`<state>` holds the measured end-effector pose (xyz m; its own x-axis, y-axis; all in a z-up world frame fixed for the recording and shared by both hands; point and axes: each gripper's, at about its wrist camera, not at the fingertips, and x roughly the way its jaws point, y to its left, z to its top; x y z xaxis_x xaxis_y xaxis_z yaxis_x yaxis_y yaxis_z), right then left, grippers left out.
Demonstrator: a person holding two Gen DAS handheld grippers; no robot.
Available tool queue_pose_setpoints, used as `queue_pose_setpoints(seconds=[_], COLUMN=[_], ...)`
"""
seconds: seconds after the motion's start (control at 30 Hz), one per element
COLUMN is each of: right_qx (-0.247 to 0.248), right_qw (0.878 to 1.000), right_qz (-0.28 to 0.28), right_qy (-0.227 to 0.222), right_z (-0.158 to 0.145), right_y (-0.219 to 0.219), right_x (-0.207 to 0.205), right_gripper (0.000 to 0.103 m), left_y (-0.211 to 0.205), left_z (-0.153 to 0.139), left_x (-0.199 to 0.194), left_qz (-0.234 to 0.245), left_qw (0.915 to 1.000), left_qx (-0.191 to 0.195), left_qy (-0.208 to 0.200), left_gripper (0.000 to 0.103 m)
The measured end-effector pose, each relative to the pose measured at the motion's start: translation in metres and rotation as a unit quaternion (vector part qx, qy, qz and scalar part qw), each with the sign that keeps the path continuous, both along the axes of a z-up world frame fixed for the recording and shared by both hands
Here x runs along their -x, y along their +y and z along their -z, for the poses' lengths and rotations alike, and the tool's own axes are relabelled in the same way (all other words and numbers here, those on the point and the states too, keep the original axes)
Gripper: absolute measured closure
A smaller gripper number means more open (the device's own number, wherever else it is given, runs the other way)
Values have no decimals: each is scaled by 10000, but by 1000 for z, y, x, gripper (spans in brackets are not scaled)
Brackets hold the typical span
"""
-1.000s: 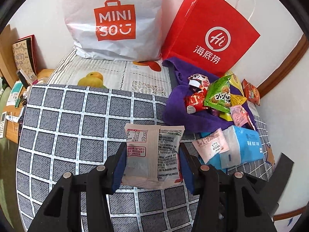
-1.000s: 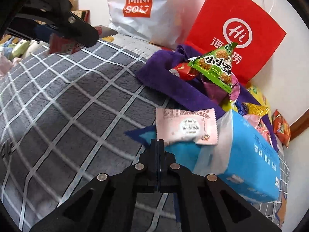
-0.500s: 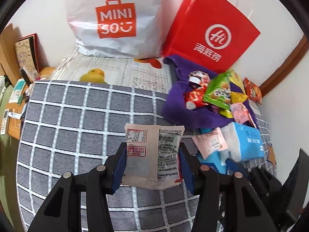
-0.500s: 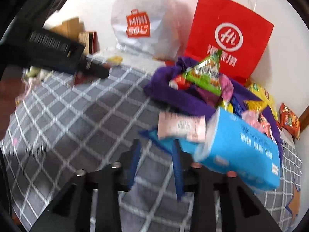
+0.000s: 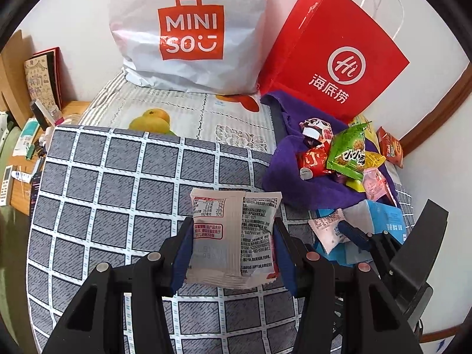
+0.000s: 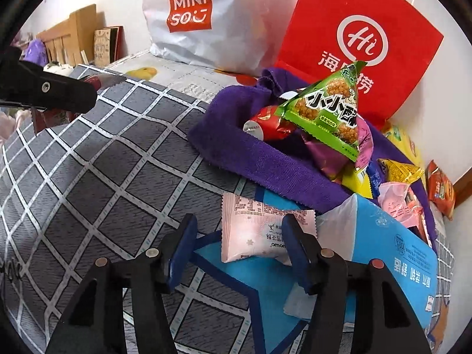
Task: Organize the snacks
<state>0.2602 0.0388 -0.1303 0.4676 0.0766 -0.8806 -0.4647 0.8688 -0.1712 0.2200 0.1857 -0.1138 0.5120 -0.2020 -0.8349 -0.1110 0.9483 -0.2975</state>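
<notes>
Right, my left gripper [image 5: 233, 244] has its blue fingers [image 5: 181, 253] clamped on a white snack packet [image 5: 233, 236], one pad on each side edge. The packet stands upright between them, printed back facing me, its top sticking out past the fingertips, above the grey checked bed cover [image 5: 118, 194].

My right gripper [image 6: 240, 250] has just been opening its fingers, and they stand parted now, gripping nothing. A pale pink snack packet [image 6: 259, 233] lies between them, resting on a blue tissue pack [image 6: 392, 253]. The right-hand finger [image 6: 298, 250] overlaps the packet's right end in my view; whether it touches I cannot tell. The left-hand finger [image 6: 183, 247] is well clear of the packet's near edge, over the bed cover [image 6: 103, 177].

Beyond the pink packet sits a purple towel [image 6: 265, 159] heaped with snacks, a green triangular packet [image 6: 327, 112] on top. A white shopping bag [image 6: 206, 14] and a red paper bag [image 6: 362, 38] lean on the wall behind.
</notes>
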Motion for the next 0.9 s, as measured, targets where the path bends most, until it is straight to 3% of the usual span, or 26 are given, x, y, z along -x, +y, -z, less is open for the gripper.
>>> queue_pose_setpoints(seconds=[0.07, 0.1, 0.17, 0.27, 0.3, 0.33, 0.6, 0.67, 0.7, 0.73, 0.9], right_qx=[-61, -32, -27, -152, -223, -305, -445, -480, -484, -507, -367], right_qw=[10000, 9999, 9998, 9998, 9997, 9994, 9987, 9986, 9987, 9986, 9993], right_qz=[60, 146, 185, 65, -13, -92, -199, -141, -77, -26, 14], right_qy=[44, -1, -42, -106, -121, -100, -167, -198, -156, -154, 95], right_z=[-2, -3, -5, -9, -12, -14, -24, -29, -30, -30, -13], right_y=[-4, -8, -14, -18, -18, -17, -20, -22, -22, -22, -19], right_x=[-1, -3, -5, -3, -1, 1, 18, 15, 11, 6, -13], right_gripper=[57, 69, 75, 90, 101, 103, 103, 91, 71, 57, 56], left_y=[0, 0, 0, 1, 1, 1, -3, -5, -5, -5, -4], left_z=[1, 2, 2, 2, 1, 1, -2, -3, -3, -3, -2], left_x=[0, 0, 0, 1, 1, 1, 5, 6, 6, 6, 4], left_qz=[15, 22, 28, 29, 28, 26, 75, 93, 95, 94, 104], left_qw=[10000, 10000, 10000, 10000, 10000, 10000, 10000, 10000, 10000, 10000, 9999], left_qx=[7, 10, 13, 37, 32, 28, 21, -1, 3, 13, -9], left_qy=[18, 17, 14, 9, 4, 1, -16, -23, -25, -27, -27], left_gripper=[54, 54, 54, 54, 54, 54, 54, 54, 54, 54, 54])
